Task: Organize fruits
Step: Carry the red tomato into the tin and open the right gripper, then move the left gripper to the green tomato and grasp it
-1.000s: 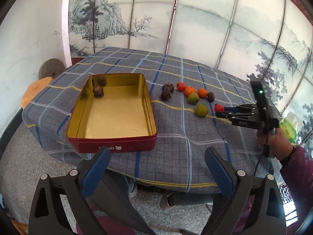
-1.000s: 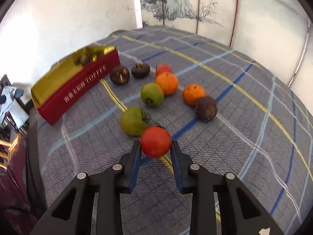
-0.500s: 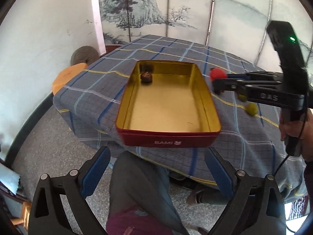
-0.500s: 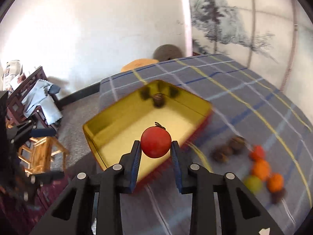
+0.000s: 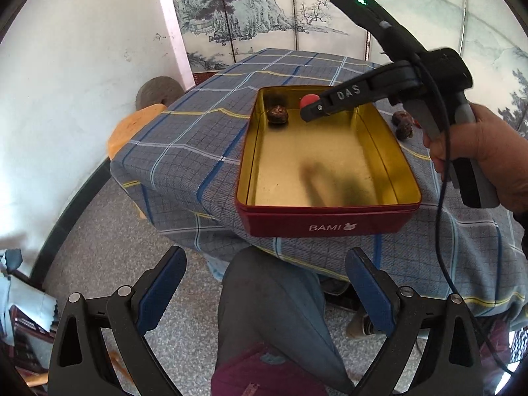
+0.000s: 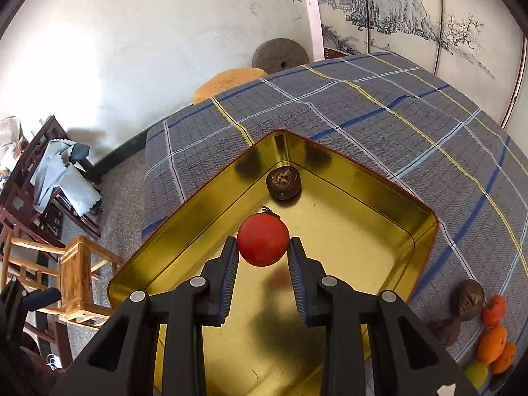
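Observation:
My right gripper (image 6: 263, 250) is shut on a red tomato (image 6: 263, 243) and holds it above the far end of the gold-lined red tin (image 6: 425, 227). It also shows in the left wrist view (image 5: 308, 105), with the tomato (image 5: 308, 99) over the tin (image 5: 326, 222). One dark brown fruit (image 6: 283, 183) lies in the tin's far corner, just beyond the tomato. My left gripper (image 5: 262, 287) is open and empty, held off the table's near edge above the person's knee.
Two dark brown fruits (image 6: 468, 298), several orange fruits (image 6: 491, 343) and a green one (image 6: 475, 373) lie on the checked tablecloth (image 6: 379, 112) right of the tin. Wooden chairs (image 6: 76, 274) stand left of the table. A painted screen (image 5: 264, 10) is behind it.
My right gripper has carried the tomato from the fruit row to over the far end of the tin. My left gripper has swung left.

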`<control>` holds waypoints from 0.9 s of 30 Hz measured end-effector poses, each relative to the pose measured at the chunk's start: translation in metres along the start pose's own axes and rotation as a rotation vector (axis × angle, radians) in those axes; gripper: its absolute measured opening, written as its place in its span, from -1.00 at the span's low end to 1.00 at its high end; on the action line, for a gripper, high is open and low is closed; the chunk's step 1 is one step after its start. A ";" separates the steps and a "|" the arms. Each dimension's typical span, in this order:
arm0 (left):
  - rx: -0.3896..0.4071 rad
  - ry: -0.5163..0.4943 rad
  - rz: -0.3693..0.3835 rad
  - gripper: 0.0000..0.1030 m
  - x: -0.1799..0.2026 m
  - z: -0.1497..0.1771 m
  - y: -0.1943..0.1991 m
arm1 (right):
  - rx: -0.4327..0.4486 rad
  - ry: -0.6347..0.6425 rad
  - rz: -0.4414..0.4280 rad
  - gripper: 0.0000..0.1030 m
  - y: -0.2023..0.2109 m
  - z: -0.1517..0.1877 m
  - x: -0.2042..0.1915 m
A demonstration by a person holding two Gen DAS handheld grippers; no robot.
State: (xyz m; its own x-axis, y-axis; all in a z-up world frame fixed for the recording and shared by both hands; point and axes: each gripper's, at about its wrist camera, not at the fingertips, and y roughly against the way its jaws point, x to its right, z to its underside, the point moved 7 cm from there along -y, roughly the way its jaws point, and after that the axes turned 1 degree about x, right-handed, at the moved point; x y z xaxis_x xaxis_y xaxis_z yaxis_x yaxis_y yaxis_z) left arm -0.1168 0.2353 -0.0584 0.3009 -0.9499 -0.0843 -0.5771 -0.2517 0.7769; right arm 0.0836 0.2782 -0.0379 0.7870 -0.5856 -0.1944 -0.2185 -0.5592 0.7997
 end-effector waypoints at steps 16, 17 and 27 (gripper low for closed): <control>-0.046 -0.013 -0.014 0.88 -0.003 0.009 -0.007 | 0.111 -0.019 -0.070 0.08 0.007 -0.031 -0.029; -0.049 -0.016 -0.015 0.88 -0.003 0.010 -0.007 | 0.126 -0.013 -0.070 0.11 0.013 -0.031 -0.030; -0.048 -0.064 -0.026 0.88 0.009 0.010 -0.002 | 0.294 -0.012 0.049 0.54 0.098 0.035 -0.005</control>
State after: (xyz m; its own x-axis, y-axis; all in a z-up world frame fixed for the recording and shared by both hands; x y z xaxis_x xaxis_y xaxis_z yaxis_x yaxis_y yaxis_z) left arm -0.1207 0.2256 -0.0673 0.2649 -0.9536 -0.1434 -0.5322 -0.2686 0.8029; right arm 0.0383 0.2056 0.0210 0.7647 -0.6221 -0.1680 -0.4151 -0.6750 0.6100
